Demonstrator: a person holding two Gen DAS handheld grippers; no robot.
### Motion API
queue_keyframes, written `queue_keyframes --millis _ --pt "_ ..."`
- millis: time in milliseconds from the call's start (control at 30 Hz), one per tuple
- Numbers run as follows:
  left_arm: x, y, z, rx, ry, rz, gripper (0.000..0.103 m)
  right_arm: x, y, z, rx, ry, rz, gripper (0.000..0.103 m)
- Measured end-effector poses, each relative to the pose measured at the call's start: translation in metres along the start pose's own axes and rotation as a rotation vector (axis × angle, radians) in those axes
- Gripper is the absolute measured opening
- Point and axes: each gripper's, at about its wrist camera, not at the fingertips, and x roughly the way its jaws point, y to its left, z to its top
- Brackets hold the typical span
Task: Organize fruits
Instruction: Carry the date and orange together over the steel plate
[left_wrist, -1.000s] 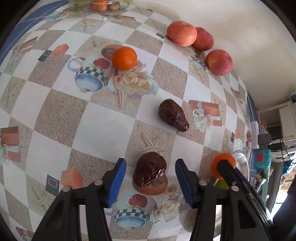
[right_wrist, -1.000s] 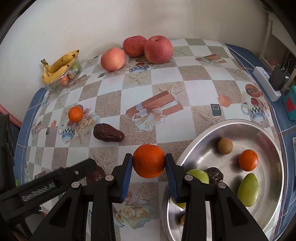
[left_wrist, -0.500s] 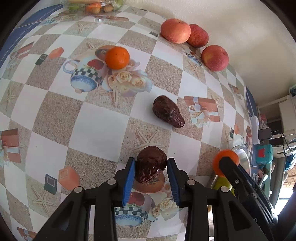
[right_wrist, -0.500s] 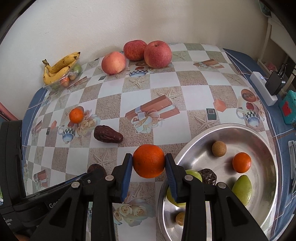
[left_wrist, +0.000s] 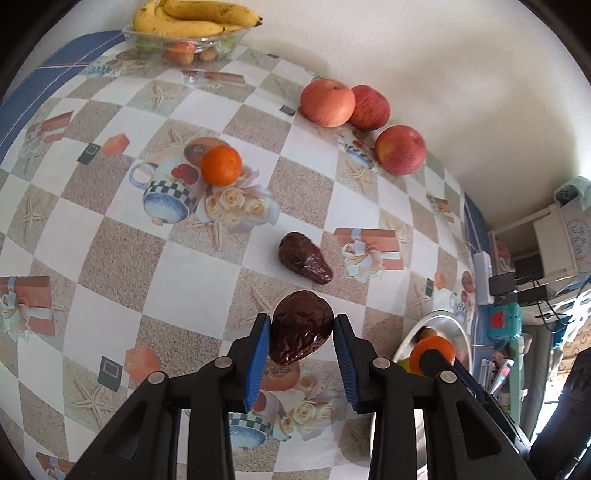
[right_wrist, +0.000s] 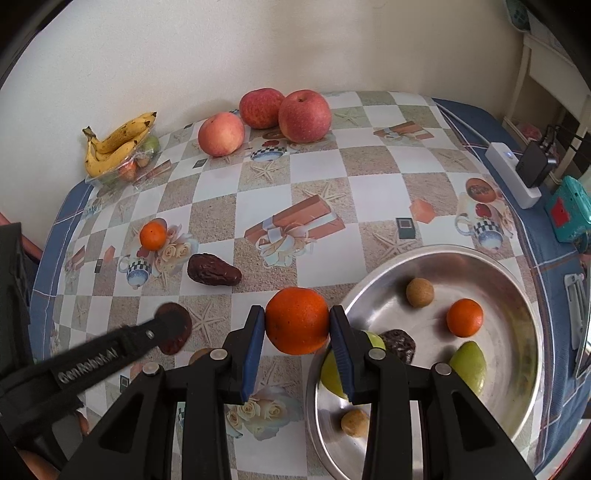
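Carrying fruit toward the bowl (right_wrist: 532, 310) at the table's right edge: left gripper (left_wrist: 301, 334) clenches a date (left_wrist: 300, 328), right gripper (right_wrist: 297, 325) an orange (right_wrist: 297, 320); apples (right_wrist: 304, 116) remain.

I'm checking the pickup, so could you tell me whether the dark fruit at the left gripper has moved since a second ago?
Yes. The dark fruit is clamped in the left gripper and lifted off the printed cup on the tablecloth.

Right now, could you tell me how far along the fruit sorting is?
Done: several fruits already lie in the metal bowl. In hand: the left gripper grips a dark date, and the right gripper an orange. Left on the table: another date, a small orange and three apples.
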Motion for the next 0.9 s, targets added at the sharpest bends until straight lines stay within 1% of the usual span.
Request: queue_keyframes --millis 500,633,733,900 --pt "-0.014 -0.033 -0.014 0.067 -0.027 -0.045 0.037 -0.036 -0.028 -0.010 0.042 -0.029 -0.026 0.037" --pt "-0.014 -0.046 -0.022 0.092 -0.017 -0.066 0.037 -0.045 -0.037 -0.015 0.058 -0.038 -0.028 0.037" --pt "-0.013 -0.057 -0.028 0.121 -0.012 -0.065 0.037 -0.048 -0.042 -0.016 0.064 -0.040 -0.020 0.037" --pt "-0.006 -0.071 -0.039 0.161 0.006 -0.062 0.037 -0.043 -0.056 -0.019 0.094 -0.014 -0.022 0.037"
